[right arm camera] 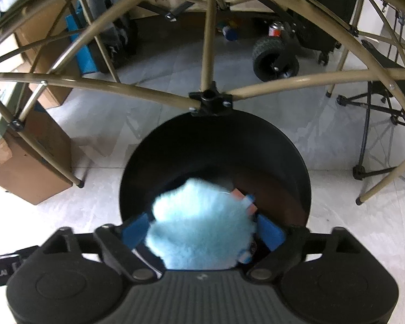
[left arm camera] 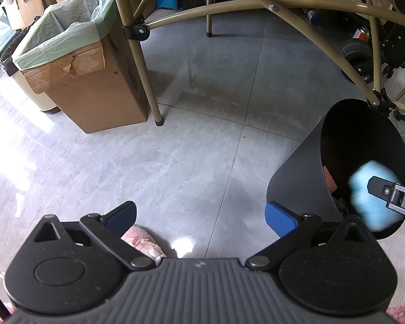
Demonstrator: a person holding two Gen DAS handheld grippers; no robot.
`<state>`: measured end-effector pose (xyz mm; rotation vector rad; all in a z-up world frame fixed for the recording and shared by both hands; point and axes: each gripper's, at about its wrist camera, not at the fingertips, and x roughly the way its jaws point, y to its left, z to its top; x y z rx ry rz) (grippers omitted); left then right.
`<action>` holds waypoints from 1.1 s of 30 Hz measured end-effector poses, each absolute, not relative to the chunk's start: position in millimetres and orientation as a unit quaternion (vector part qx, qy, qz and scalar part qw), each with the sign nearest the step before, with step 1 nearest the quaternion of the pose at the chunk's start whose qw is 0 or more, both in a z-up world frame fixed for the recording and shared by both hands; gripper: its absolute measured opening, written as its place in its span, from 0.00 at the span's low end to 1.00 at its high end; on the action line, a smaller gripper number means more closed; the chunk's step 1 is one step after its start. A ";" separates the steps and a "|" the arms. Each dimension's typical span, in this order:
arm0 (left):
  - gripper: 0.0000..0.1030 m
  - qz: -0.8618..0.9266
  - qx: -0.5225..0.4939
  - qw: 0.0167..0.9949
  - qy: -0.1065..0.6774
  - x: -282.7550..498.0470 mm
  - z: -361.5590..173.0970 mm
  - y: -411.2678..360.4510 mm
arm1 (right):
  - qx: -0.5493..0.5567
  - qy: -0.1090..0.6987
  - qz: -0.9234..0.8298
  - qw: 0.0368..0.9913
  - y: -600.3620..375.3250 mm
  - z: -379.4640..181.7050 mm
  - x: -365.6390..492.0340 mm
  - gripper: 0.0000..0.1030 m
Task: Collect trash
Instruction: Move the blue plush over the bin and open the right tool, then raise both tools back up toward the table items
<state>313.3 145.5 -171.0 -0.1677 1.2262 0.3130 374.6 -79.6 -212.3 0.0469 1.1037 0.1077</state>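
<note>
We are looking straight down our right gripper (right arm camera: 202,232) into the black bin (right arm camera: 297,162), and the fluffy light-blue wad (right arm camera: 199,224) sits right between our two blue pads (right arm camera: 136,232), over the bin's mouth. Those jaws stand wide; the wad is blurred and fills most of the gap, brushing close to the left pad, with a dark sliver showing beside the right one, so we cannot tell for certain whether either pad still presses on it. Down inside the bin, just past the wad's upper right edge, we catch an orange and white scrap (right arm camera: 244,199) lying on the bottom. From our left wrist view the same wad (left arm camera: 372,194) shows at the far right, hanging at the bin's opening (left arm camera: 291,186) with one dark finger of the right gripper across it. Our left gripper (left arm camera: 199,218) is spread wide with nothing between its pads, hovering over bare grey floor tile (left arm camera: 175,135), its right pad just beside the bin's outer wall. A pink fuzzy thing (left arm camera: 143,239) lies on the floor under the left finger. Off to the upper left stands a cardboard box lined with a green bag (left arm camera: 75,62), beside the tan legs of a folding frame (left arm camera: 145,81).
</note>
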 end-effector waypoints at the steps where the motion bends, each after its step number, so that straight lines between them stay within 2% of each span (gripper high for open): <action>1: 1.00 0.146 -0.078 0.803 0.573 313.5 -171.3 145.3 | 0.023 0.525 0.048 0.849 -80.8 -212.7 375.1 0.97; 33: 1.00 0.135 -0.076 0.814 0.560 312.5 -158.1 136.9 | 0.051 0.518 0.060 0.852 -92.5 -199.1 368.0 0.98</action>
